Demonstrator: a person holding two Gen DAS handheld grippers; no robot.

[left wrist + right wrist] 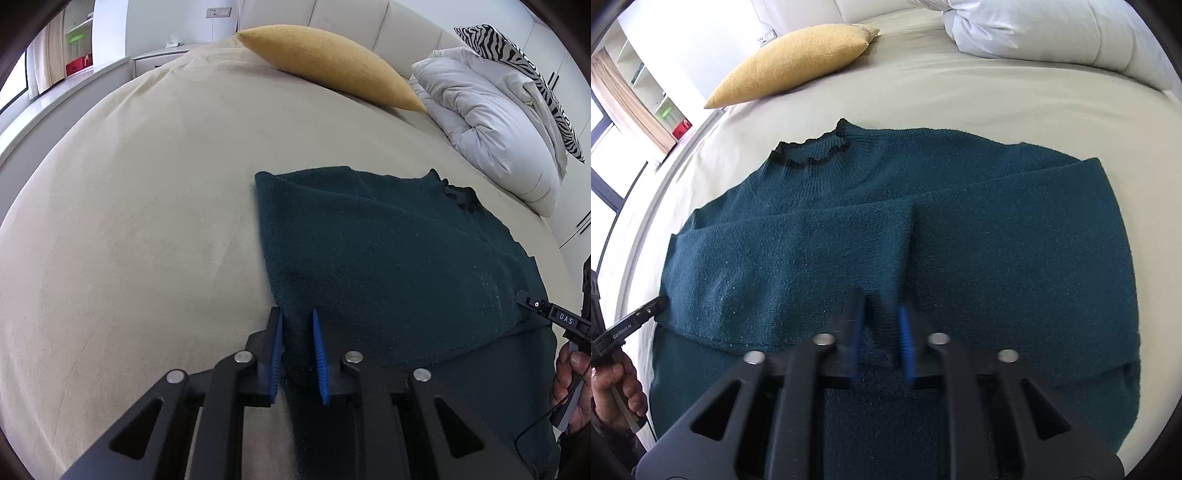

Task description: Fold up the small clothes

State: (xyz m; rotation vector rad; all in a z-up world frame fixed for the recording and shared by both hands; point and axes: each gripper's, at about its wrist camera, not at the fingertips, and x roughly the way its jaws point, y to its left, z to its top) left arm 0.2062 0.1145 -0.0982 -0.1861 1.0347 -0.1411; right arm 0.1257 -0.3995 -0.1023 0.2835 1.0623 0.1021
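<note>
The left gripper (297, 347) and right gripper (879, 343) each stand narrowly parted with a ridge of the teal sweater (886, 229) between the blue pads, apparently pinched. The sweater lies flat on the bed (147, 221), sleeves crossed, below the yellow pillow (790, 59). To fold well, I judge both should lift evenly and carry the hem edge toward the collar (812, 151), keeping it straight.

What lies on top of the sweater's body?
Both sleeves are folded across the sweater, meeting mid-chest. The right gripper pinches a cuff there. Whatever lies beneath the sweater is hidden.
</note>
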